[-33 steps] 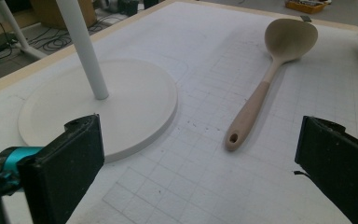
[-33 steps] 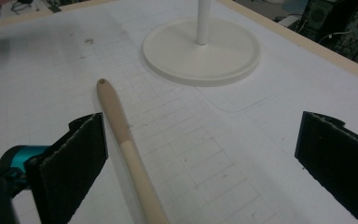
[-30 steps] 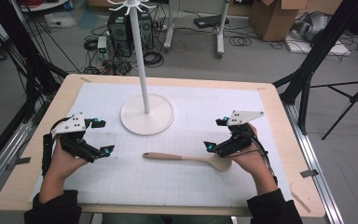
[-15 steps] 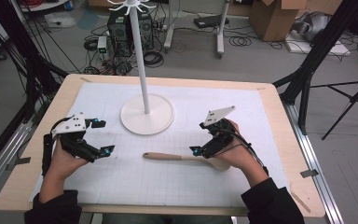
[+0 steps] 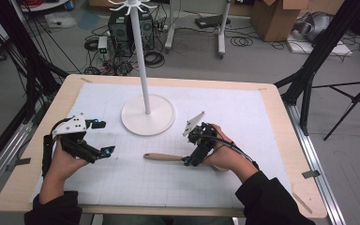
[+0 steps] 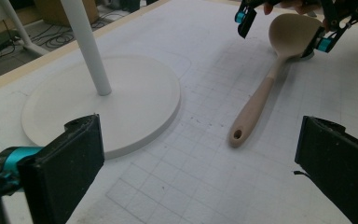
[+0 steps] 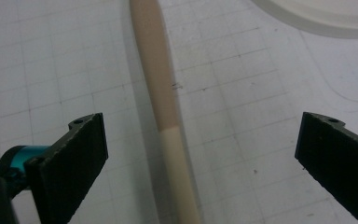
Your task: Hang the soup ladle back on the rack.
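white stand [image 5: 147,114] upright mid-table | cardboard box [image 5: 275,18] on floor | tripod [image 5: 356,101] right

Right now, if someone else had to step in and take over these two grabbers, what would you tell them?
Right gripper: open, jaws on either side of the spoon, low over its handle near the bowl end; nothing gripped yet.
Left gripper: open, holding nothing, over the mat to the left, apart from the spoon.
Spoon: flat on the mat in front of the stand, handle end with its hole toward the left gripper.
Done: right gripper lined up on the spoon.
Left: shut the jaws on the handle and lift. Probably it goes to the stand, but that is a guess.
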The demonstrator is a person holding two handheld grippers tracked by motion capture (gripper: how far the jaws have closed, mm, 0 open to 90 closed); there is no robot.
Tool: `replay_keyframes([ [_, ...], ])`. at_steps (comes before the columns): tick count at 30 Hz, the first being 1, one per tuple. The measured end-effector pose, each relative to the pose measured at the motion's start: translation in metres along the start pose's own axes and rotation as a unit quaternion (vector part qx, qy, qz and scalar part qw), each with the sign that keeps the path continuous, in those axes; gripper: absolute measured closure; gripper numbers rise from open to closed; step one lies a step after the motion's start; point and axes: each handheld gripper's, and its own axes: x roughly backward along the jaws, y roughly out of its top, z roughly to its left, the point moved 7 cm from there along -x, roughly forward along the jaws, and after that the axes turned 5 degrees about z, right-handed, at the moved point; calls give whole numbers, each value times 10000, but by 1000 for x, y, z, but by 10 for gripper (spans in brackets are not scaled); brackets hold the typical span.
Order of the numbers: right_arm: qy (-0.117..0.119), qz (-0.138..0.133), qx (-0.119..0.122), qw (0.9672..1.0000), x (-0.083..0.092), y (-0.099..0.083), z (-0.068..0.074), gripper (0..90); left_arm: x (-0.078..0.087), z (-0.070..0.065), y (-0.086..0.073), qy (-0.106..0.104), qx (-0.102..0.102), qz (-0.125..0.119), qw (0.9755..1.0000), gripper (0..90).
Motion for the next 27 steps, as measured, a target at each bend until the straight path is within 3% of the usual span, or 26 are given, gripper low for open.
replay_keyframes([
  [6,32,288,112,9995,-11,0,2,12,0,0,0,-8,10,-22,10000,17],
  [11,-22,678,320,9972,-18,-4,5,79,1,0,0,1,11,-30,10000,17],
  [14,48,761,339,9965,-20,-5,7,146,1,0,1,-5,12,-38,10000,17],
  [22,73,872,349,9956,-23,-4,8,211,1,0,1,1,16,-38,10000,16],
  [27,85,903,380,9951,-24,-4,7,313,2,0,1,10,9,-50,10000,17],
])
